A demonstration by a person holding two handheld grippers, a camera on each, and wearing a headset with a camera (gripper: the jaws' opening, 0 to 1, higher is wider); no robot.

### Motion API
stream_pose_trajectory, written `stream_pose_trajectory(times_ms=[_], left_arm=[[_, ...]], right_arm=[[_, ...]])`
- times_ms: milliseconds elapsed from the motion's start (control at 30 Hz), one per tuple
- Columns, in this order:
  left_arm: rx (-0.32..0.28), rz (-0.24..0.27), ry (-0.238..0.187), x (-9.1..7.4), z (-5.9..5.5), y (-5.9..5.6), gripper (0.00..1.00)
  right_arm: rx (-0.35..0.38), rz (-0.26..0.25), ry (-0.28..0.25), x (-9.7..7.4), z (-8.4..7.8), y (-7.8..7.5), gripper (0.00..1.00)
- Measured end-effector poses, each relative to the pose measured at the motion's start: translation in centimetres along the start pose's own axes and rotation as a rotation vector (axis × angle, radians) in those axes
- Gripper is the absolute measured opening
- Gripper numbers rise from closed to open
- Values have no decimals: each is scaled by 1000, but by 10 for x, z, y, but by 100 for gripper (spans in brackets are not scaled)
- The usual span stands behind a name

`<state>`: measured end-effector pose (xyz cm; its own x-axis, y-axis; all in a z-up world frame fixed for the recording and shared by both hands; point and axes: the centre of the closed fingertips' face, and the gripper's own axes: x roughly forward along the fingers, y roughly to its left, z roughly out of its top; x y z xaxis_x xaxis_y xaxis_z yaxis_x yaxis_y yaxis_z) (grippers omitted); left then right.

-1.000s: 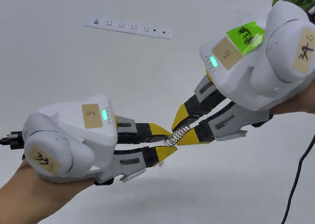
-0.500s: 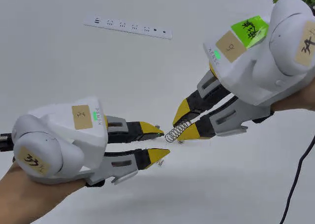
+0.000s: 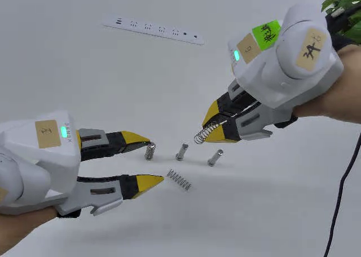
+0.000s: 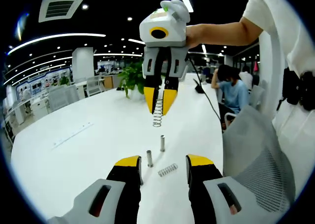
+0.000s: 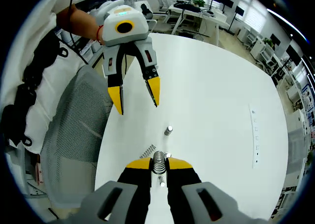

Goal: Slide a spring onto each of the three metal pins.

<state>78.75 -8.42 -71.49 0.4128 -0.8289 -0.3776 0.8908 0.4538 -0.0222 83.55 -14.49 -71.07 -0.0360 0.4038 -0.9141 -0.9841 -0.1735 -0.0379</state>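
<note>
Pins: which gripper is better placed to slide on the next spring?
Right. The right gripper is shut on a spring and hangs above the pins. The left gripper is open and empty, with the loose spring lying on the table beside it.

Right gripper pinches spring above pins; left gripper jaws spread beside loose spring.

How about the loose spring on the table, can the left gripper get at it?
Probably yes. The left gripper is open, and the loose spring lies just beyond its jaw tips with bare table between. The right gripper, shut on a second spring, hangs higher and off to the side.
</note>
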Motion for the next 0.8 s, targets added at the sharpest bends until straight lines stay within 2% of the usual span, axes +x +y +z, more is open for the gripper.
stream_pose_trajectory(times_ms=[167,433,800], left_arm=[[-11,24,16,-7,-8,6,42],[-52,63,19,-11,-17,14,54],[-93,68,26,-11,-23,12,66]], right_arm=[[32,-4,31,18,-12,-13,12],[51,22,60,40,-22,-18,12],[65,45,87,60,-29,-22,12]])
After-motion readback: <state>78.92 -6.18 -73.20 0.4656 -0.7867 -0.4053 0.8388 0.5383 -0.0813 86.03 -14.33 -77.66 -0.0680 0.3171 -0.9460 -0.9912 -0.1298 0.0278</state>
